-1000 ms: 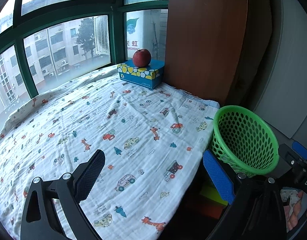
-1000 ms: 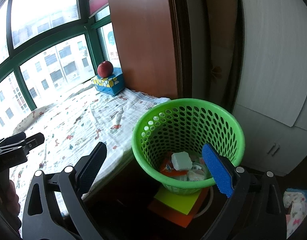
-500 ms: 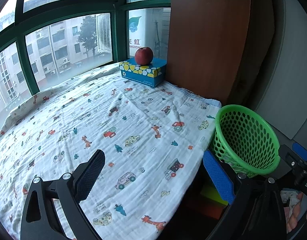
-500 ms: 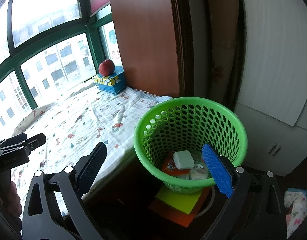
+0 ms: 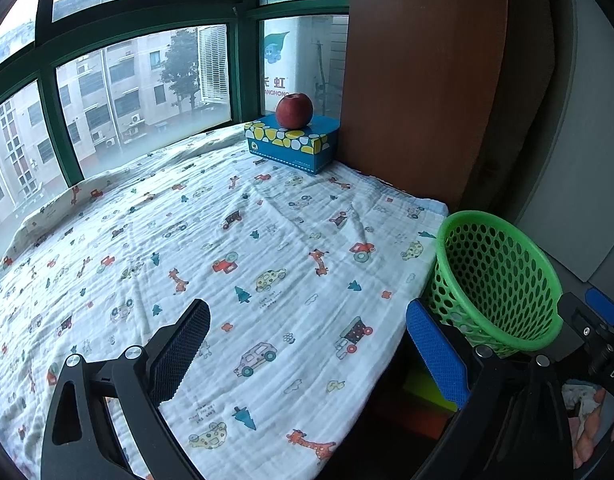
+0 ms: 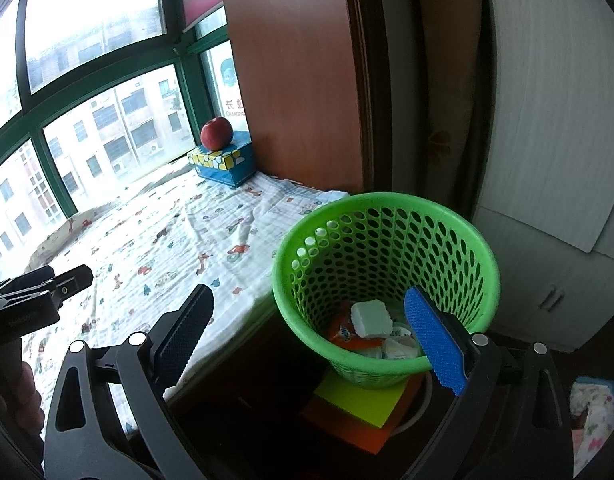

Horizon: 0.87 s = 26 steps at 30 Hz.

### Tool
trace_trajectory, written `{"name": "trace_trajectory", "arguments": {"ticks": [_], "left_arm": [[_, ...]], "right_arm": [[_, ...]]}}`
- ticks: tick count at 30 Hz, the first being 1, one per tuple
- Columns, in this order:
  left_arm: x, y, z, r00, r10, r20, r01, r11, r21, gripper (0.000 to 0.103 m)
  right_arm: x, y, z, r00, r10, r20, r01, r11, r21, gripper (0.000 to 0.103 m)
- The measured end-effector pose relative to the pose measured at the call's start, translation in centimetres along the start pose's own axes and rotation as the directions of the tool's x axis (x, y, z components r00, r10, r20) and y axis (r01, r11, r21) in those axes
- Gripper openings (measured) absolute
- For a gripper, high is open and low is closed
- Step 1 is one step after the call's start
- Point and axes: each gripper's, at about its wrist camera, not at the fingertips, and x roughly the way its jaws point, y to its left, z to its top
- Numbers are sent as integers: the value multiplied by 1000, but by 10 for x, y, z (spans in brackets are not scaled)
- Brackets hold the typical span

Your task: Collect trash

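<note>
A green mesh wastebasket [image 6: 387, 216] stands beside the bed's right edge; it also shows in the left wrist view [image 5: 495, 276]. Inside it lie a pale green-white block [image 6: 371, 318], an orange wrapper [image 6: 345, 334] and white packets [image 6: 399, 348]. My right gripper [image 6: 307, 332] is open and empty, held over the near rim of the basket. My left gripper [image 5: 307, 344] is open and empty above the printed bedsheet [image 5: 227, 248]; its body shows at the left in the right wrist view [image 6: 39, 300].
A red apple [image 5: 294, 110] sits on a blue patterned tissue box [image 5: 293, 142] at the bed's far corner by the window. A brown wooden panel [image 5: 419, 80] rises behind the basket. Yellow and orange sheets [image 6: 359, 404] lie under the basket. A white cabinet [image 6: 555, 272] stands to the right.
Both grippers have drifted slightly; the basket sits a little further right in the right wrist view and the left view has lifted slightly. Both stay open.
</note>
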Motion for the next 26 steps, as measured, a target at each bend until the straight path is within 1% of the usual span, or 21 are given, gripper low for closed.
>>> {"name": "trace_trajectory", "arguments": {"ticks": [15, 26], "left_arm": [[0, 1, 0, 1000, 3, 0, -3, 1000, -7, 95], [3, 2, -2, 1000, 8, -15, -9, 1000, -22, 95]], "right_arm": [[1, 6, -2, 1000, 15, -8, -15, 1000, -10, 95], [3, 10, -2, 1000, 24, -16, -24, 1000, -17, 95]]}}
